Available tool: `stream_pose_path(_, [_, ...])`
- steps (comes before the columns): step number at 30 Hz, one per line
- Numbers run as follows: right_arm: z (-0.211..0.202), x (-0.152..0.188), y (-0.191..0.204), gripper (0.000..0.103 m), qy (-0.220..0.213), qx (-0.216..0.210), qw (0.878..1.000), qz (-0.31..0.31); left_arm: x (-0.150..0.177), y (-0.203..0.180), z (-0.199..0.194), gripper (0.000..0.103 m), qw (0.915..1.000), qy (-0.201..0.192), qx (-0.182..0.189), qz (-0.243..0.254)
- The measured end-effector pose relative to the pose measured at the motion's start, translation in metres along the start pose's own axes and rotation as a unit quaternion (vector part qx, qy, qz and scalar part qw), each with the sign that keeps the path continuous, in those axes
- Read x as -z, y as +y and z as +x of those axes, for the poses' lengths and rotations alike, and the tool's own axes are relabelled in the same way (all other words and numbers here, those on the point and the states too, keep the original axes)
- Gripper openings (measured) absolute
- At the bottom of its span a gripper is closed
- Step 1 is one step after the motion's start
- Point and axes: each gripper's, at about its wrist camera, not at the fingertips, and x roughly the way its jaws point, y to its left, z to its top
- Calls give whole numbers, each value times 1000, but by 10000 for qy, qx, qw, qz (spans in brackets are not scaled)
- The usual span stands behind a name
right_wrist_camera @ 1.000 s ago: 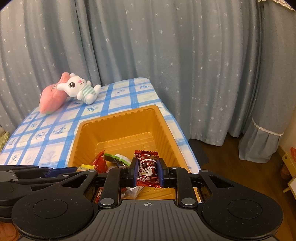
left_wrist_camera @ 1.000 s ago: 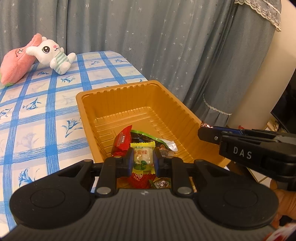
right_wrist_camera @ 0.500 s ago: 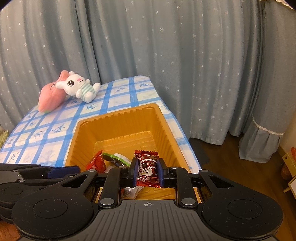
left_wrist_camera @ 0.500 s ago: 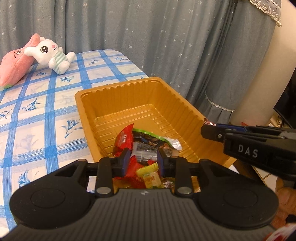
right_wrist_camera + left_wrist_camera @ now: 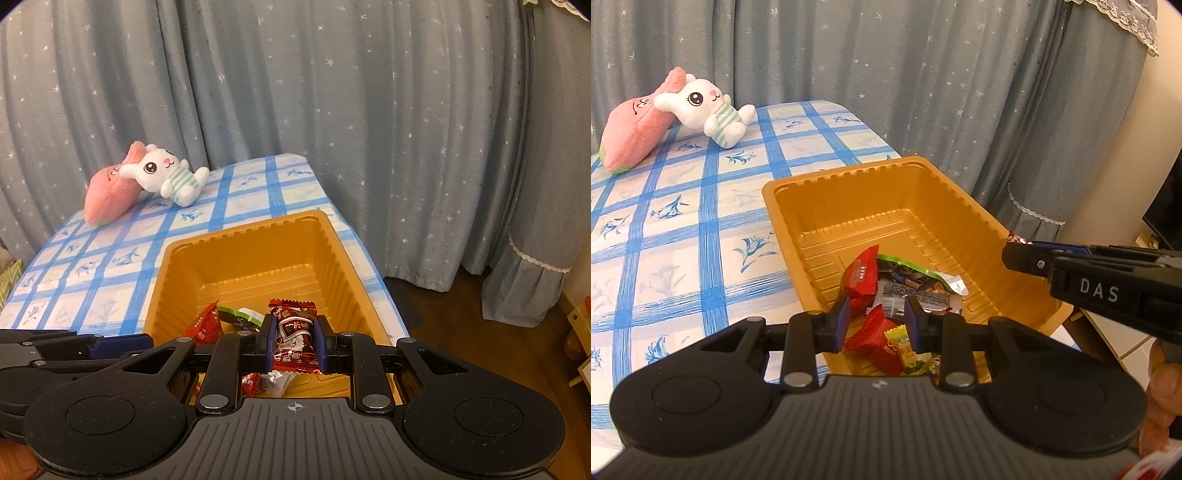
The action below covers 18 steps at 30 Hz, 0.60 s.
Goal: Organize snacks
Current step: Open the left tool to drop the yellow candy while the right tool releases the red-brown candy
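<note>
An orange plastic tray [image 5: 849, 176] [image 5: 243, 232] stands at the table's near right corner. It holds several wrapped snacks: a red packet [image 5: 860, 278], a green-edged packet [image 5: 916, 280] and a yellow-green candy [image 5: 909, 350] at the near end. My left gripper [image 5: 876, 322] hovers over the near end, jaws a little apart with nothing pressed between the pads. My right gripper [image 5: 294, 341] is shut on a dark red candy [image 5: 295, 334], above the tray's near right rim. In the left wrist view the right gripper [image 5: 1025, 255] reaches in from the right.
A white plush rabbit [image 5: 709, 107] and a pink plush [image 5: 635, 136] lie at the far left of the blue-checked tablecloth [image 5: 665, 229]. Grey starred curtains [image 5: 332, 110] hang behind. The table's right edge drops to a wooden floor [image 5: 480, 339].
My left gripper let go of the yellow-green candy, which now lies in the tray's near end; its jaws stand wider. The right gripper still holds the dark red candy and has not moved.
</note>
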Motion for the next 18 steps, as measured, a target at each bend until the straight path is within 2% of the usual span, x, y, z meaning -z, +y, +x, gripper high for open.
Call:
stream_pose_path(12, [4, -3, 2, 22, 48, -157, 9998, 83, 2, 9, -1, 29, 9999, -5, -88, -104])
stream_pose_path(14, [6, -4, 1, 22, 52, -424, 9990, 98, 3, 11, -1, 37, 9998, -10, -122, -129])
stream_pose_path(15, [7, -4, 1, 23, 76, -528, 9985, 110, 3, 11, -2, 45, 9998, -18, -155, -124])
stream_pose_path(16, [8, -5, 1, 37, 102, -540, 9984, 134, 4, 12, -3, 51, 9997, -35, -199, -103])
stream_pose_path(17, [8, -6, -1, 62, 78, -521, 9984, 179, 5, 12, -4, 52, 9997, -49, -234, -82])
stream_pose_path(18, [5, -5, -3, 67, -10, -541, 9982, 248, 7, 14, -5, 53, 9996, -51, -249, -81])
